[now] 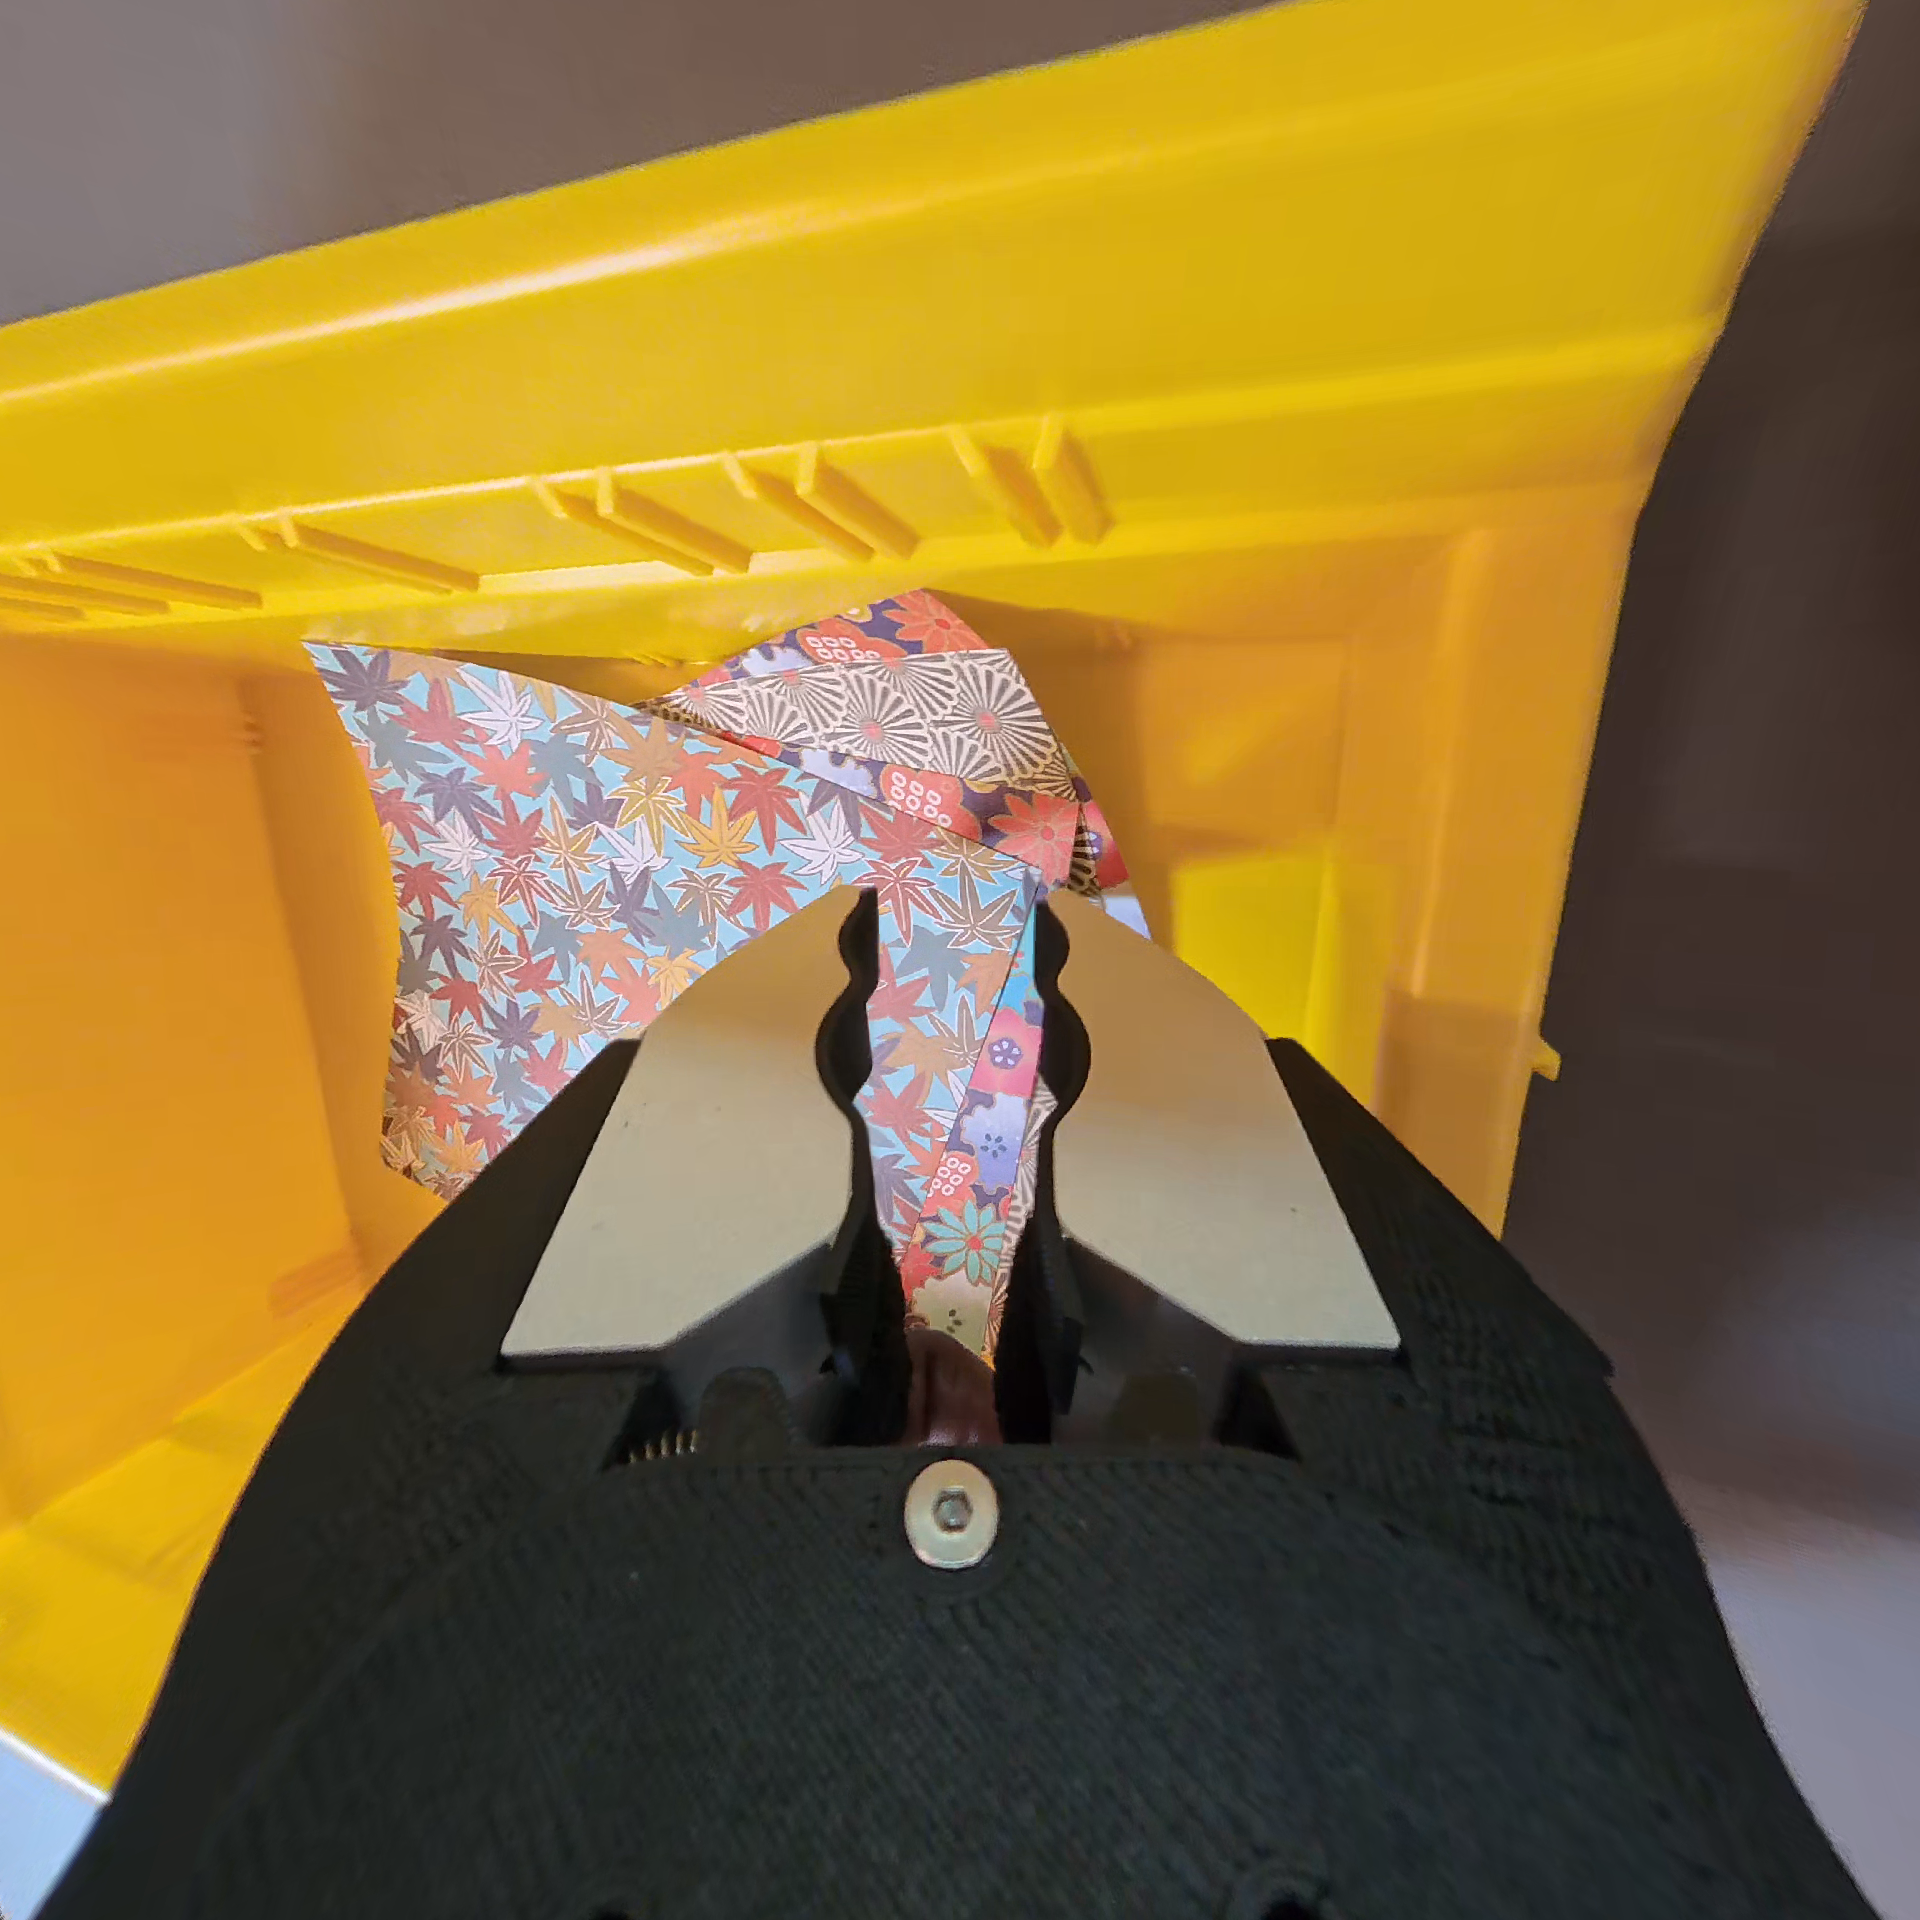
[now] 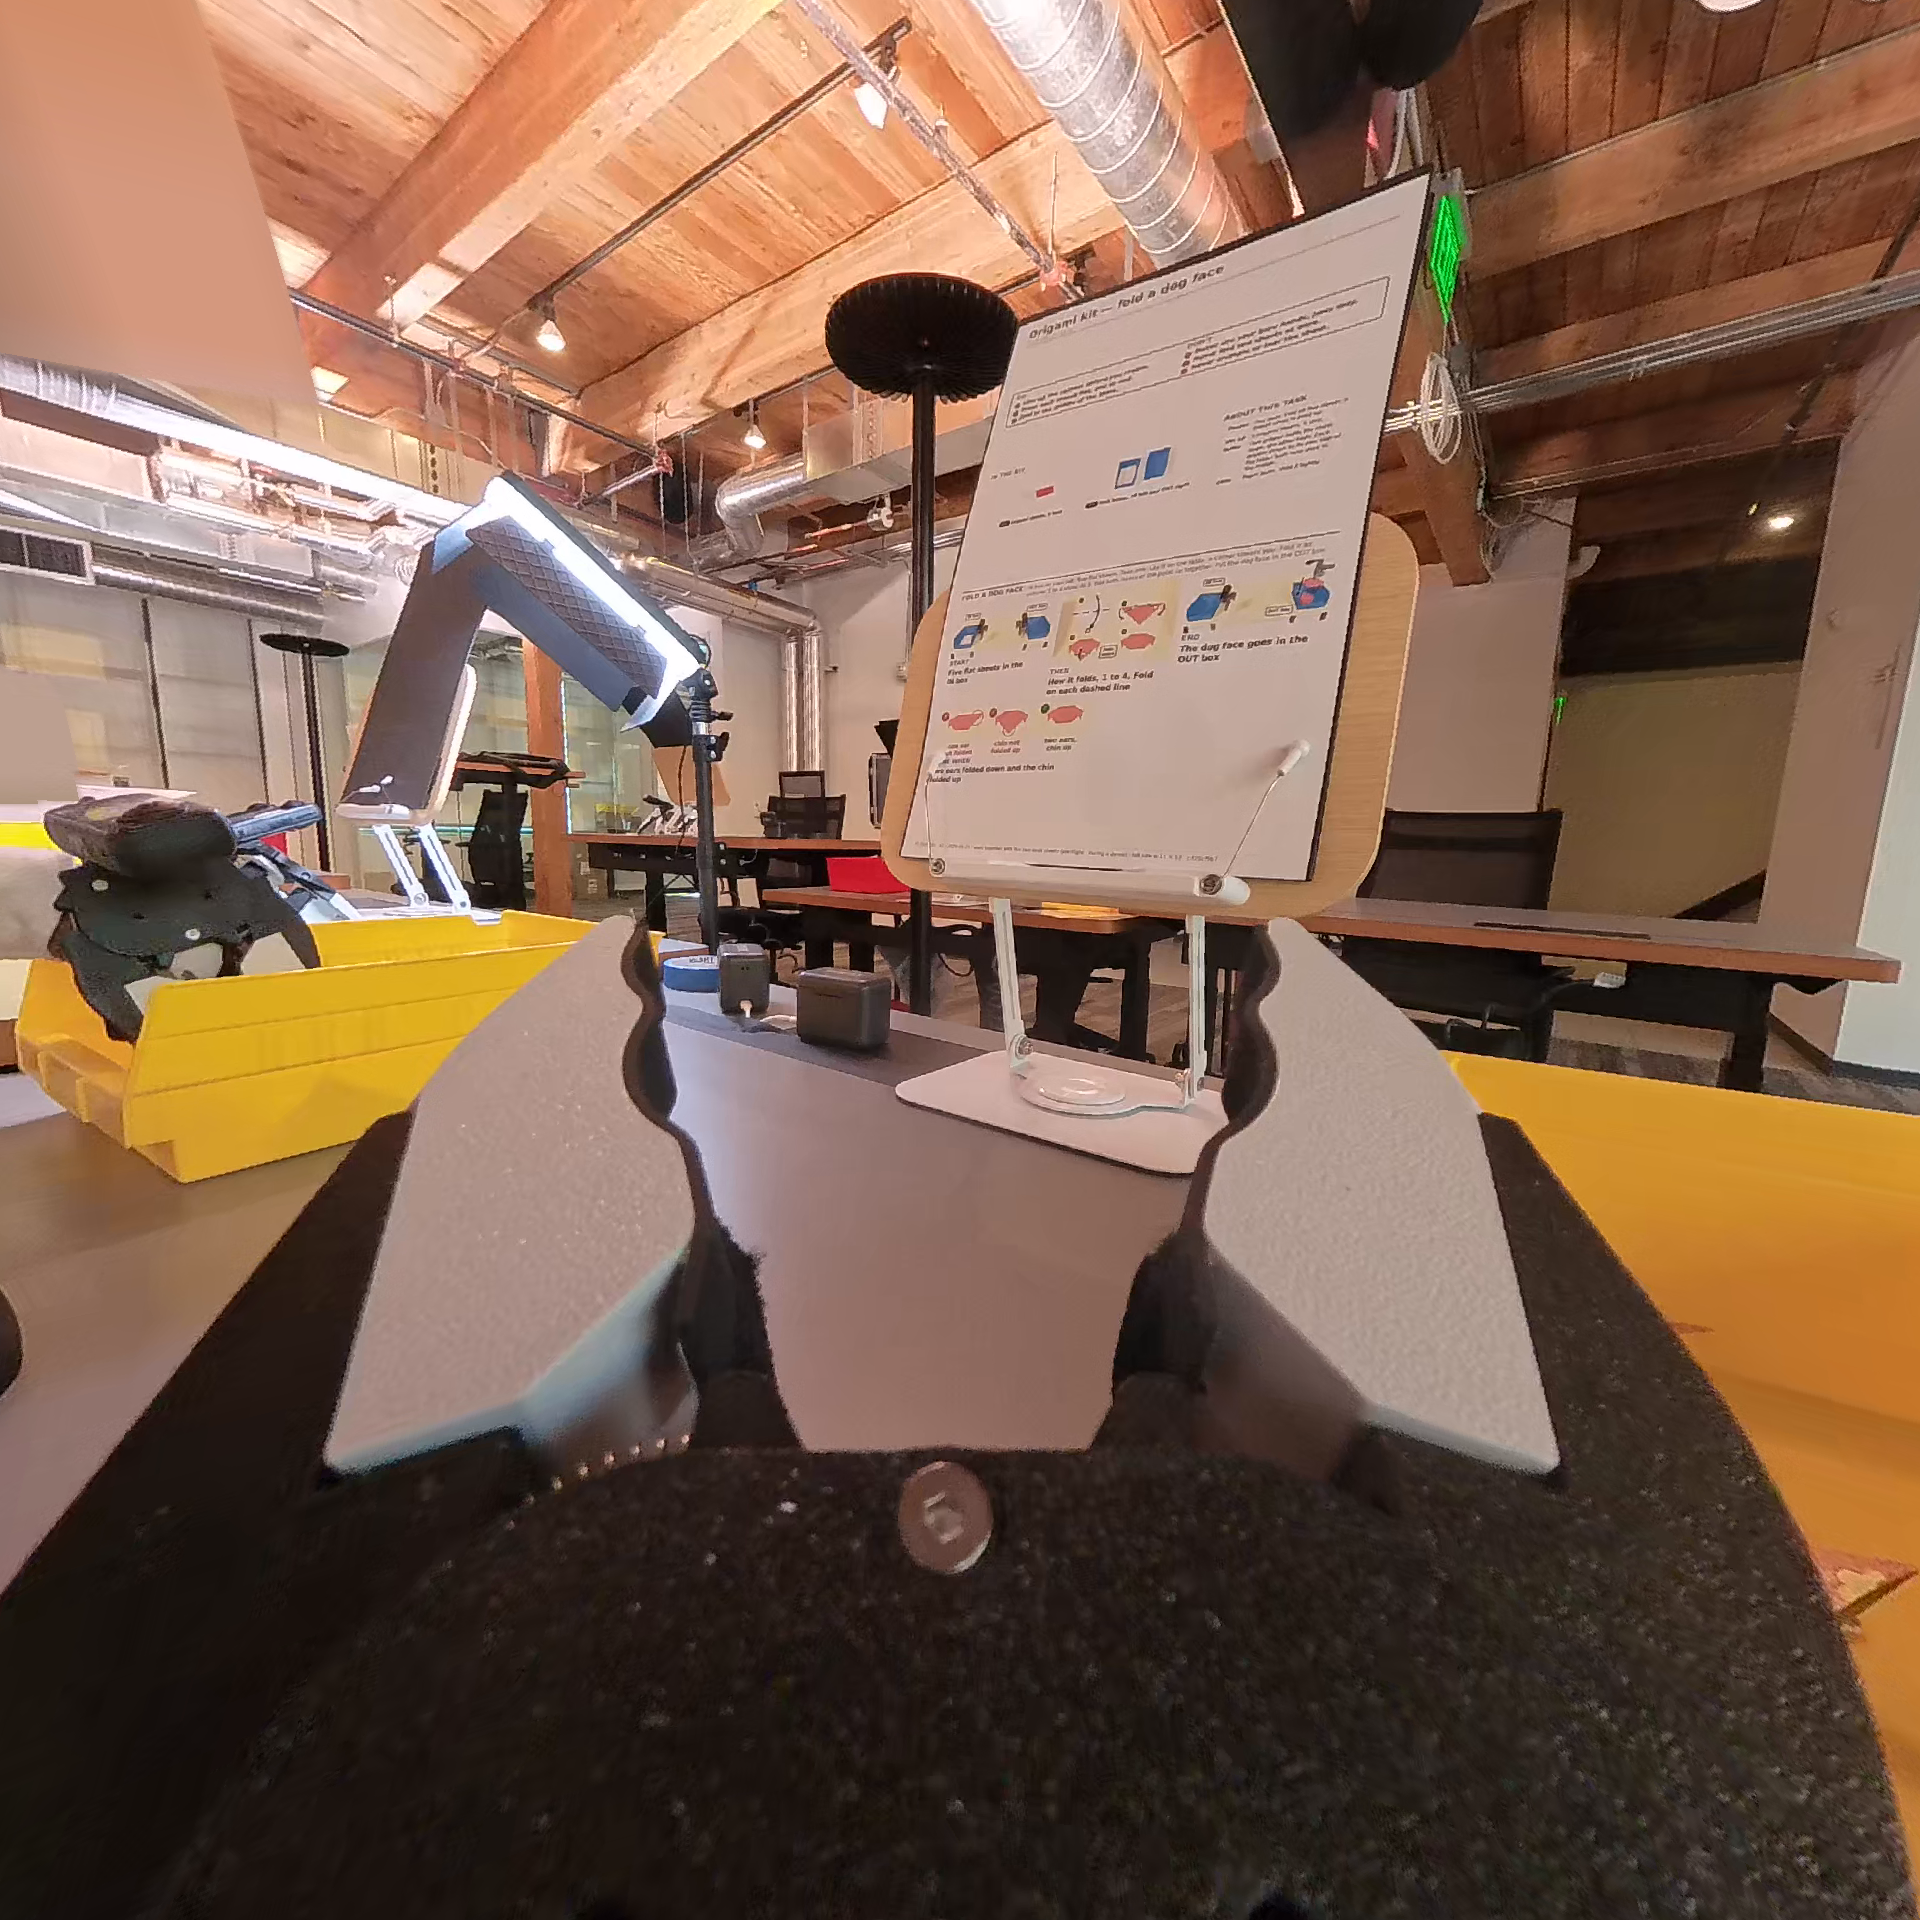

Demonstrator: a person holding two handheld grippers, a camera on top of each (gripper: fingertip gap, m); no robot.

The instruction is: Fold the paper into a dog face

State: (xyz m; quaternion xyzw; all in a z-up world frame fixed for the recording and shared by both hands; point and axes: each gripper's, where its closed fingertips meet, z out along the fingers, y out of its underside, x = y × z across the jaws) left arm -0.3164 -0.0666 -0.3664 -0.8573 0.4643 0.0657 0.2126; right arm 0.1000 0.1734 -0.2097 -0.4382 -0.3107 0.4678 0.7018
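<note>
In the left wrist view my left gripper (image 1: 956, 925) reaches into a yellow bin (image 1: 1039, 312). Its jaws stand a narrow gap apart. A folded floral paper (image 1: 971, 1174) lies in that gap, leaning on the right finger. Behind it lie a maple-leaf patterned paper (image 1: 582, 852) and a folded fan-pattern paper (image 1: 894, 717). In the right wrist view my right gripper (image 2: 940, 997) is open and empty above the grey table (image 2: 914, 1247). The left gripper (image 2: 177, 935) shows far left over the same yellow bin (image 2: 312, 1039).
A second yellow bin (image 2: 1662, 1247) lies at the right, with a corner of patterned paper (image 2: 1860, 1590) showing. An instruction sheet (image 2: 1174, 582) on a stand (image 2: 1070, 1101) faces me. Two small dark boxes (image 2: 842, 1003), a blue tape roll (image 2: 691, 971) and a propped tablet (image 2: 416, 727) stand behind. Spacing between my two grippers at the tips: around 50 centimetres.
</note>
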